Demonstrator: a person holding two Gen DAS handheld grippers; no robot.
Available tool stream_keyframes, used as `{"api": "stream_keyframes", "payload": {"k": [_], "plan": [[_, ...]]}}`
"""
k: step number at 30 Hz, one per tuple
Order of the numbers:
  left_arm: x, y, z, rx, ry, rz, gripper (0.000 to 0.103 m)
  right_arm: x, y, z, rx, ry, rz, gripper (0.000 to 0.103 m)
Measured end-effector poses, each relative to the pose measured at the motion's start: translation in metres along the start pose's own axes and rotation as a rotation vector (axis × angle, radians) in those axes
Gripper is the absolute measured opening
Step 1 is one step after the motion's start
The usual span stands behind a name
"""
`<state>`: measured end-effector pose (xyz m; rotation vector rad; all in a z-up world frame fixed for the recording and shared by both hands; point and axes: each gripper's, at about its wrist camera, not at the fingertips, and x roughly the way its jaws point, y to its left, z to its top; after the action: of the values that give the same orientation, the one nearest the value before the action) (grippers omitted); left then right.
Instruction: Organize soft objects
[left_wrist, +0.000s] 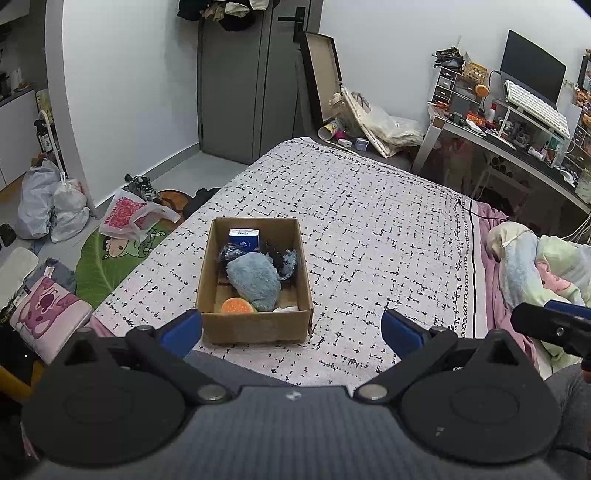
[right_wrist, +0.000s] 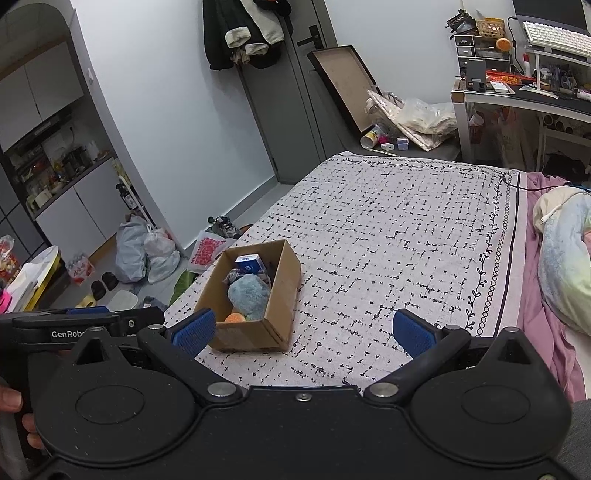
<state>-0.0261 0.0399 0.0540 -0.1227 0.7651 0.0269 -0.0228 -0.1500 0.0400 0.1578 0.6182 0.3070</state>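
1. A cardboard box (left_wrist: 255, 325) sits on the bed (left_wrist: 369, 221), toward the bed's left edge, with its top flaps open.
2. Inside the box lies a fluffy blue-grey plush toy (left_wrist: 255, 278), taking up the middle.
3. At the box's near end, touching the plush toy, is a round orange sponge-like item (left_wrist: 238, 306).
4. At the box's far end stands a small blue and white packet (left_wrist: 243, 238); just in front of it is a dark bundle (left_wrist: 232, 254) whose make I cannot tell.
5. Right of the plush toy, against the box's right wall, a frayed blue cloth piece (left_wrist: 290, 262) sticks up.
6. The left gripper (left_wrist: 291, 330) hovers just short of the box's near end, its jaws spread wide with nothing between them; the left blue pad overlaps the box's near left corner in the left wrist view.
7. The right gripper (right_wrist: 301, 330) hangs to the right of the box, jaws likewise spread wide and holding nothing.
8. In the right wrist view the left gripper's black body shows left of the box, with fingers of a hand (right_wrist: 14, 410) around its handle.
9. Well to the right of the box, at the bed's right side, lies a bunched pastel blanket (left_wrist: 539, 266).
10. Left of the box, on the floor beside the bed, are a green mat (left_wrist: 107, 266) and filled plastic bags (left_wrist: 51, 206).
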Motion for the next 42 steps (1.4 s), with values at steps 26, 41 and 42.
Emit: {"api": "stream_keyframes", "payload": {"k": [26,41,42], "plan": [[0.012,-0.003,-0.001,-0.004,0.025,-0.016,0.102,0.008,-0.004,-0.004,-0.003,0.02,-0.022,0.103],[0.015,-0.009,-0.004,0.002,0.019,0.002,0.102,0.013,-0.013,-0.009,0.018,0.029,-0.022,0.103],[0.015,-0.01,-0.004,0.006,0.019,0.002,0.102,0.013,-0.015,-0.009,0.02,0.027,-0.022,0.103]]}}
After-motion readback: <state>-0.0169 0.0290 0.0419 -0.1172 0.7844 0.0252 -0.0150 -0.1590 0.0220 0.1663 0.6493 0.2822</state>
